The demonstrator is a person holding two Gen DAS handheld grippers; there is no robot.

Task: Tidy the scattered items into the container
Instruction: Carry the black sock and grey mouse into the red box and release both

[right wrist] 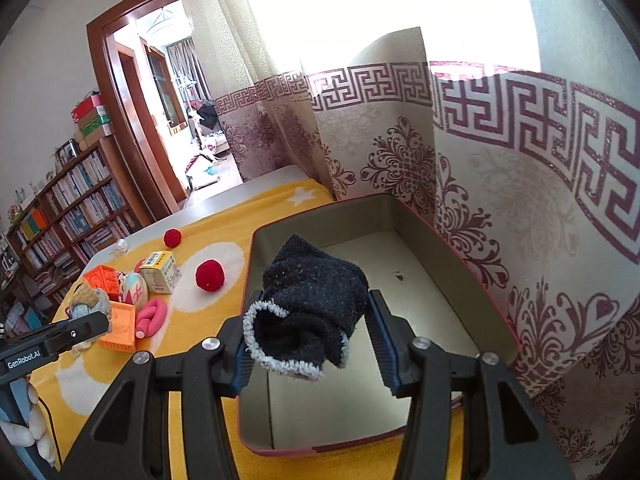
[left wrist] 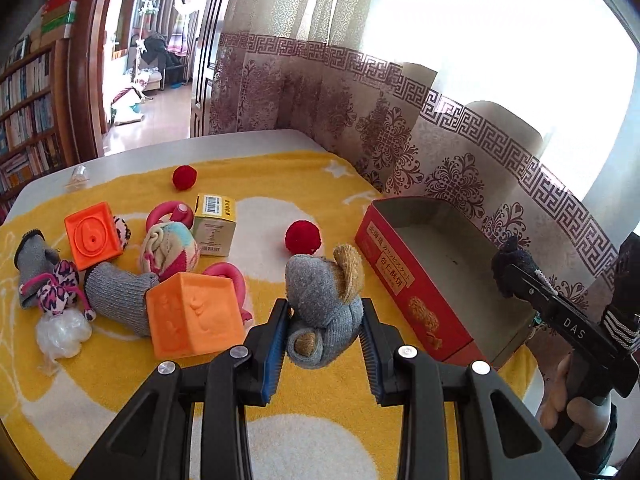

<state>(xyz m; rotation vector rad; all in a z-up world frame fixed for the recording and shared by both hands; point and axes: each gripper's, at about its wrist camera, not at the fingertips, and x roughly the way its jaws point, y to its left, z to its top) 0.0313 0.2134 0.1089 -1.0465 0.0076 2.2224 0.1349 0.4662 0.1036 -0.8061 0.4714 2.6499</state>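
My left gripper is shut on a rolled grey and tan sock, held above the yellow towel just left of the red cardboard box. My right gripper is shut on a rolled black sock with a grey cuff, which hangs over the near left part of the open box; nothing lies inside the box. In the left wrist view the right gripper and its black sock show over the box's right end. The left gripper with the grey sock shows at the left edge of the right wrist view.
On the towel left of the box lie two red pompoms, two orange cubes, a small yellow carton, pink rings, a multicoloured sock roll and grey socks. A patterned curtain hangs right behind the box.
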